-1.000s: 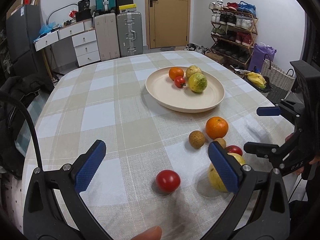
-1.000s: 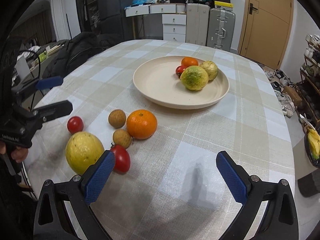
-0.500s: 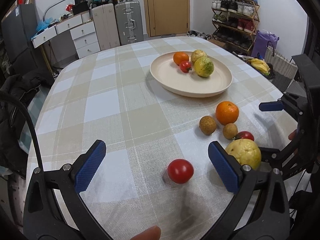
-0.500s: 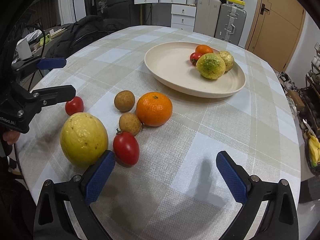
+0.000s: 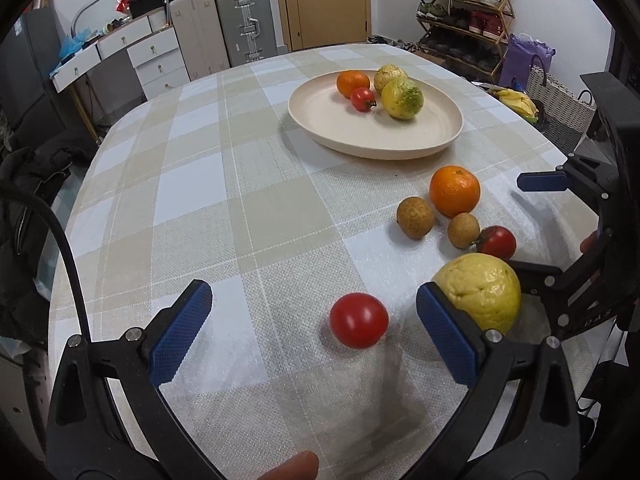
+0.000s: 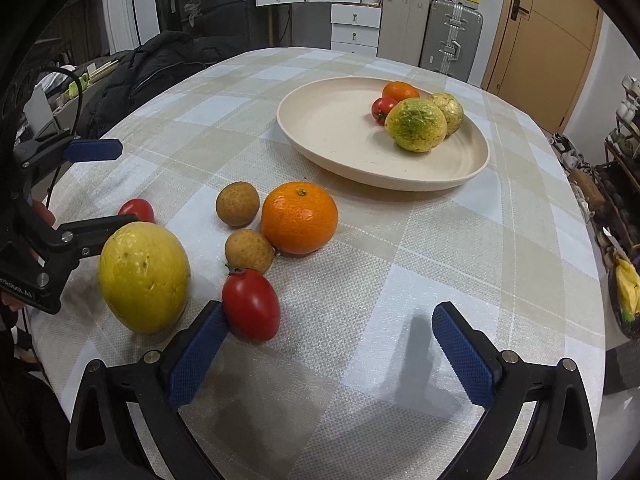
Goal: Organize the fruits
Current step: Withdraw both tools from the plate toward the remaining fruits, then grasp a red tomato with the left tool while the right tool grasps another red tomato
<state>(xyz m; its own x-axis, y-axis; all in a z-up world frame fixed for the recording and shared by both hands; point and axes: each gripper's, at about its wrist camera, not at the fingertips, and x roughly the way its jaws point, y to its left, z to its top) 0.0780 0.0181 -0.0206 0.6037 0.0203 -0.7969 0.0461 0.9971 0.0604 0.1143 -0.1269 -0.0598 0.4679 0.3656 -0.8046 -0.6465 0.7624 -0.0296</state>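
Hovering low over a checked tablecloth (image 5: 248, 184), the left gripper (image 5: 312, 332) stands wide with nothing held, a round tomato (image 5: 359, 320) on the cloth between its blue pads, nearer the right one. In this left wrist view, a yellow fruit (image 5: 482, 294) sits just behind that right pad, with an oval tomato (image 5: 496, 241), two brown fruits (image 5: 415, 217) and an orange (image 5: 455, 191) clustered beyond it. A cream plate (image 5: 320, 120) farther back holds an orange, a small tomato and two yellow-green fruits. Bare cloth stretches wide to the left as far as the table's rounded edge; the right gripper crowds the right side. From the right wrist view, the right gripper (image 6: 328, 344) is also wide and empty, its left pad touching or almost touching the oval tomato (image 6: 251, 305). The yellow fruit (image 6: 145, 276) lies just left of it, partly hiding the round tomato (image 6: 137, 210) and the left gripper's lower finger (image 6: 92, 232). Only here does open cloth show to the right of the cluster, running clear to the plate (image 6: 320, 132) and the table's right edge.
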